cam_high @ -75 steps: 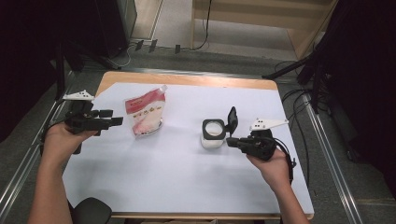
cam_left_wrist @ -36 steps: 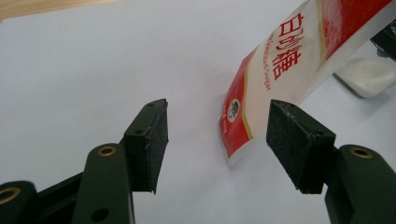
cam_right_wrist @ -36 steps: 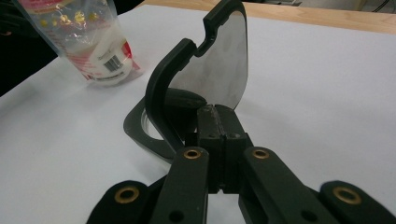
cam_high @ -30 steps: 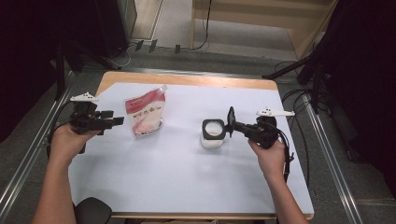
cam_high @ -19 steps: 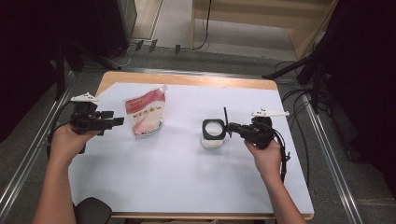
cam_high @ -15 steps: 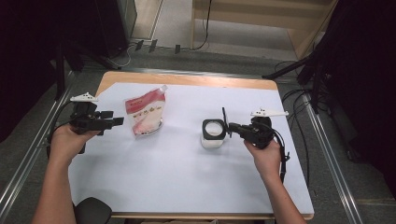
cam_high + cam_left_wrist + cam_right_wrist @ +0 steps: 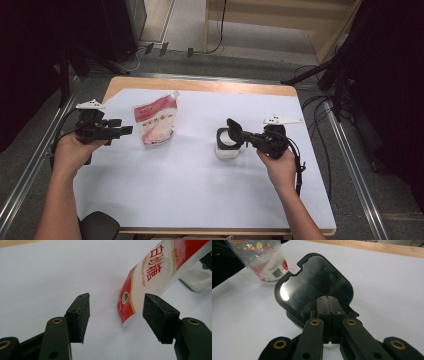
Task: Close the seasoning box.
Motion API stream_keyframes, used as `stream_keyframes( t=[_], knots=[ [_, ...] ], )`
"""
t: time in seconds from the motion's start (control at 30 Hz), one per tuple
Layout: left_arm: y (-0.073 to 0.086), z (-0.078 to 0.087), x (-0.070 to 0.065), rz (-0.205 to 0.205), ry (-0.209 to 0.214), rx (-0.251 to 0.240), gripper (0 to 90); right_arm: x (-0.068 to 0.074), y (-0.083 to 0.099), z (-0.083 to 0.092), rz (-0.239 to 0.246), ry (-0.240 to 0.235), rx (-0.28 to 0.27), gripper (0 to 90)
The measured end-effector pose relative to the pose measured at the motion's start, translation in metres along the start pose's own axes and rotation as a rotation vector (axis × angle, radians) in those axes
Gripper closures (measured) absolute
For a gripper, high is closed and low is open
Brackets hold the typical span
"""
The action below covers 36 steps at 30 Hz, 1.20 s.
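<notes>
Bench [image 7: 200, 200] under white covering fills my feed, carrying a red-and-white sugar pouch [image 7: 154, 125] standing upright at its left and a small white container [image 7: 226, 148] near the middle, the two well apart. My right tool [image 7: 239, 137] is clamped fully closed on the tab of the container's black hinged lid [image 7: 233, 134], which stands tipped up over the white body; the right gripper view shows the glossy inside of that lid [image 7: 317, 287] rising straight above the closed jaws, with the pouch [image 7: 263, 258] beyond it. My left tool [image 7: 122, 131] hangs just beside the pouch, jaws parted and holding nothing; in the left gripper view the pouch's lower corner [image 7: 127, 307] lies ahead between the two pads [image 7: 81, 315] but apart from both.

I judge the step in hand to be opening the container for the sugar. To do it well I would swing the lid along its hinge arc rather than pull upward, since the light body may lift or skid on the smooth covering. I would then let go only once the lid rests back, and take the pouch high on its body so it does not buckle.
</notes>
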<state>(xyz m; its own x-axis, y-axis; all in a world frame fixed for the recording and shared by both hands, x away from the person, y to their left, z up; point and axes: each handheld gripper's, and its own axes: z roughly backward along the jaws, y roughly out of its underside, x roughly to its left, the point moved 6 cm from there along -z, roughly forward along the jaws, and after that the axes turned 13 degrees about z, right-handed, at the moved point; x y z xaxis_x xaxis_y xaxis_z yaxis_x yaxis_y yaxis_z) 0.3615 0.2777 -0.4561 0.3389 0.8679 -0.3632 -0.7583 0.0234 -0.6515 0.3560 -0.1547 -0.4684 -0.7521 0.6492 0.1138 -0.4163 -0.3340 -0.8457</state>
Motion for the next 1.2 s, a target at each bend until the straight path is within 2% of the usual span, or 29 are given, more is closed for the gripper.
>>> stream_keyframes(
  t=[0.5, 0.67, 0.77, 0.83, 0.9, 1.2],
  knots=[
    [0.000, 0.000, 0.002, 0.003, -0.002, 0.000, 39.5, 0.010, 0.004, -0.014, 0.036, -0.011, 0.051, 89.9],
    [0.001, 0.000, 0.001, 0.003, 0.003, 0.007, 39.5, 0.012, 0.004, -0.015, 0.040, -0.013, 0.046, 89.0],
    [0.001, -0.001, 0.001, 0.005, 0.003, 0.007, 39.5, 0.012, 0.004, -0.015, 0.044, -0.014, 0.043, 85.4],
    [0.001, -0.001, 0.001, 0.001, 0.001, 0.011, 39.5, 0.012, 0.004, -0.015, 0.047, -0.031, 0.041, 83.8],
    [0.001, -0.001, 0.001, 0.002, 0.001, 0.010, 39.4, 0.012, 0.004, -0.014, 0.052, -0.023, 0.038, 81.3],
    [0.001, -0.001, 0.001, 0.002, 0.000, 0.010, 38.8, 0.005, 0.001, -0.005, 0.041, -0.015, -0.005, 63.7]
  ],
)
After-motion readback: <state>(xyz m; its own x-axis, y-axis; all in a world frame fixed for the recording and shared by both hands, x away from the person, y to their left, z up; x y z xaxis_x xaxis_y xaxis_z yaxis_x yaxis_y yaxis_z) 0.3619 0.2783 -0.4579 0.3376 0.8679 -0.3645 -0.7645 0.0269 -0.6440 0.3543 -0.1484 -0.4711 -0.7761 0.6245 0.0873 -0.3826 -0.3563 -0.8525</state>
